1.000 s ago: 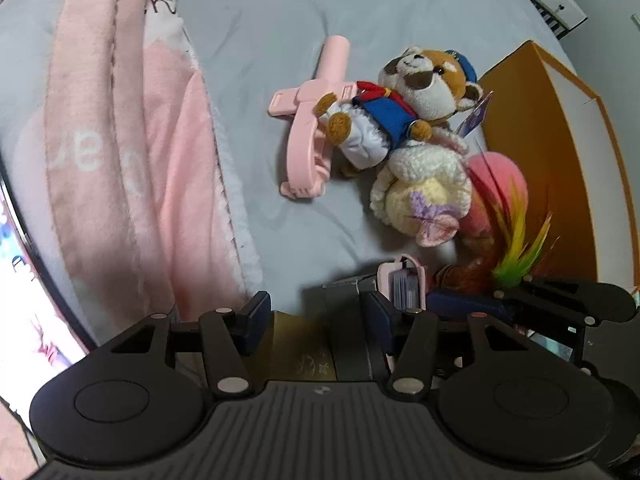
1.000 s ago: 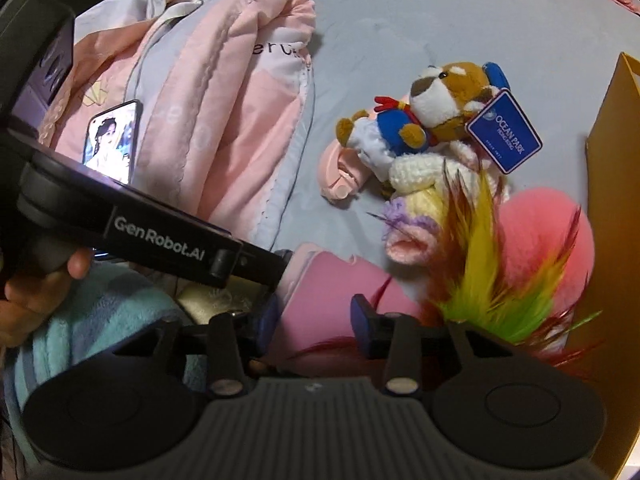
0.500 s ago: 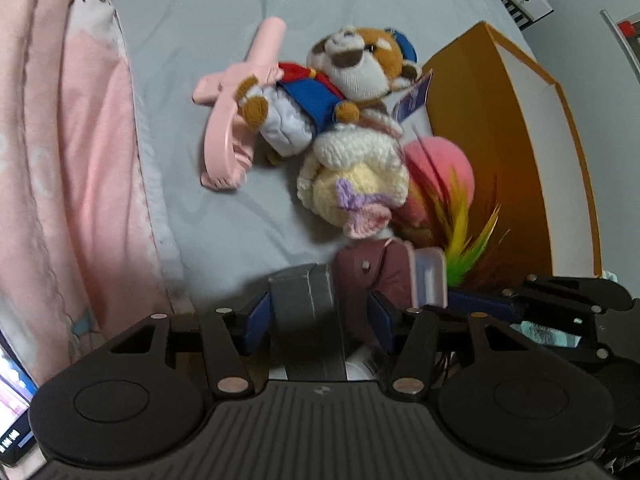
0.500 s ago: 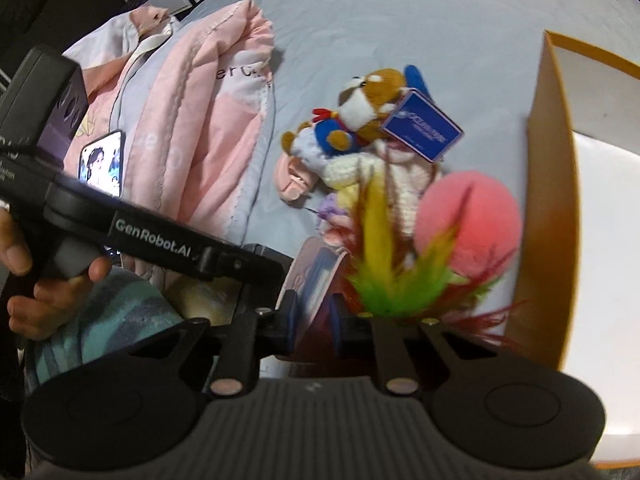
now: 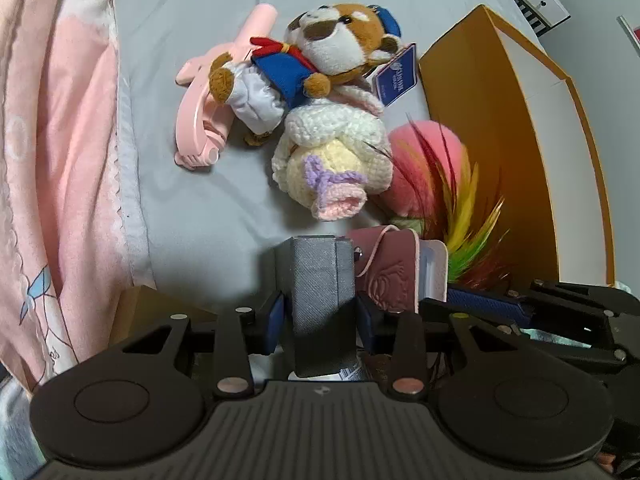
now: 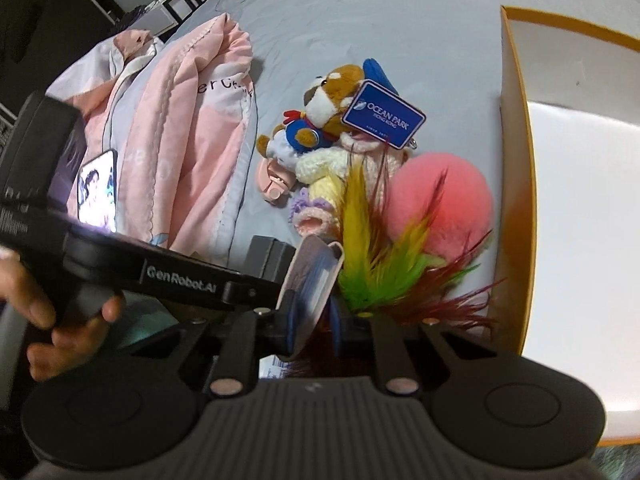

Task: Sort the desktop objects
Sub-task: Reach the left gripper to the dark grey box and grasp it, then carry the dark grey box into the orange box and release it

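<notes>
Grey box (image 5: 322, 280) upright between closing left tongs (image 5: 320, 312); pink card holder (image 6: 310, 280) pinched in right tongs (image 6: 314, 320), orange box (image 6: 516, 160) rightward.

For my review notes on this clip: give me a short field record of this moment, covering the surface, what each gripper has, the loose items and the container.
surface: grey bedsheet
left gripper: jaws closing, grey box between them
right gripper: shut on a pink card case
loose items: plush dog, crocheted doll, pink fan, pink ball, coloured feathers
container: orange box, beside the pink ball
bedding: pink blanket
other: lit phone on the blanket
</notes>
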A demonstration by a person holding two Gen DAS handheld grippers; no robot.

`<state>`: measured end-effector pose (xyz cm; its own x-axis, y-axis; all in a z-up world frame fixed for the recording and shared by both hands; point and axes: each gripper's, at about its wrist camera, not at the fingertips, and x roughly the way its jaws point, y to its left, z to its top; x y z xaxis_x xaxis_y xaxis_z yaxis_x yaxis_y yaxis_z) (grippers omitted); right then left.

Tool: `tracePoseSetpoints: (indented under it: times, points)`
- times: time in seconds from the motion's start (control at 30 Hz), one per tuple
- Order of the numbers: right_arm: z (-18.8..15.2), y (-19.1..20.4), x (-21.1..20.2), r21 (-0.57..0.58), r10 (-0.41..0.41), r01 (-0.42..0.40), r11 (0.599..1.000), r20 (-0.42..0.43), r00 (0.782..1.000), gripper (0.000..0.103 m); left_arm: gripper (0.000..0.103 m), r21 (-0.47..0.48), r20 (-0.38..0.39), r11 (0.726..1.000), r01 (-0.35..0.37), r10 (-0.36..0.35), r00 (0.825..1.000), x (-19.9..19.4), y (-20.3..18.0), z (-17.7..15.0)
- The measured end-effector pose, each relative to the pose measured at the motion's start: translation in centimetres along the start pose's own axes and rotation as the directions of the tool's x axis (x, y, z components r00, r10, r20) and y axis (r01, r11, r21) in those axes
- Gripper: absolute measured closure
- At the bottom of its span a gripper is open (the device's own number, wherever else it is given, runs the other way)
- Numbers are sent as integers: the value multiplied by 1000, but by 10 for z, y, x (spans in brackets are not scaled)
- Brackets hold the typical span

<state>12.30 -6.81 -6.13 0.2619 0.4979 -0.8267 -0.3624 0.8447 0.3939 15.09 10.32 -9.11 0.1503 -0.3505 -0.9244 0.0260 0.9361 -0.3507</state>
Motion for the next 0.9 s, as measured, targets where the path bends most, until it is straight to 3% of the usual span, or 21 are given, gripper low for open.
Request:
tracePoseSetpoints:
  times: [0.2,0.3,0.43,0.53,0.9]
  points:
    - [0,1,-4,15,29,-29,999,13,999,99,60,-31,102,999,-42,45,994,-21,-5,-15]
    - [0,11,-2,-14,32,-32,999,17,999,100,60,-62,126,998,-23,30,992,-29,-8,-20]
    - [-1,26,-7,-75,32,-29,997,41,999,102,61,-86,183,995,-58,73,980,-52,-3,-35]
    - [0,35,-19,-112,46,-38,993,68,997,103,60,-109,219,994,-33,57,974,-73,10,-52]
    - [9,41,-85,-122,154,-134,983,179,972,103,61,-130,370,991,4,45,928,-115,-22,-59]
